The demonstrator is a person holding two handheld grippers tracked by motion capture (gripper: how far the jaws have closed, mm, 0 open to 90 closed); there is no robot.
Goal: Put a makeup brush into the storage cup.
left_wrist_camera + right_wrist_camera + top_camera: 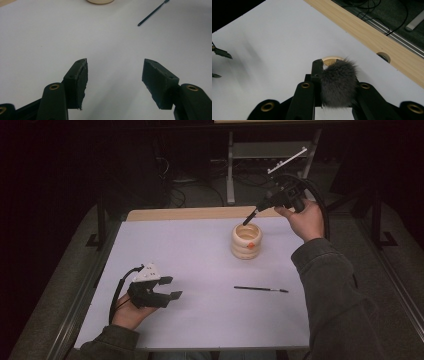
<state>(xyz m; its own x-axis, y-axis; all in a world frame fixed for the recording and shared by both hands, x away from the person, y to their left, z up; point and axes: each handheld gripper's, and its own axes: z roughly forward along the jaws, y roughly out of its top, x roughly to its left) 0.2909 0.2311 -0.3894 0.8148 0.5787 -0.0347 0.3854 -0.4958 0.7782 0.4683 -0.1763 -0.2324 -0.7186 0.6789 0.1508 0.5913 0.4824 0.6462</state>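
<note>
I see a white table with a pale wood strip at its far edge, a cream ribbed holder bearing an orange spot, a thin black brush, grey bristles, and black gripper jaws.

I see a makeup brush with a fluffy grey bristle head pinched between the right gripper's jaws, its dark handle tilted down into the mouth of the holder. The holder is a cream, ribbed, ring-stacked cup, upright on the white table, with an orange mark near its rim. I can't tell whether the handle touches its inside.
</note>
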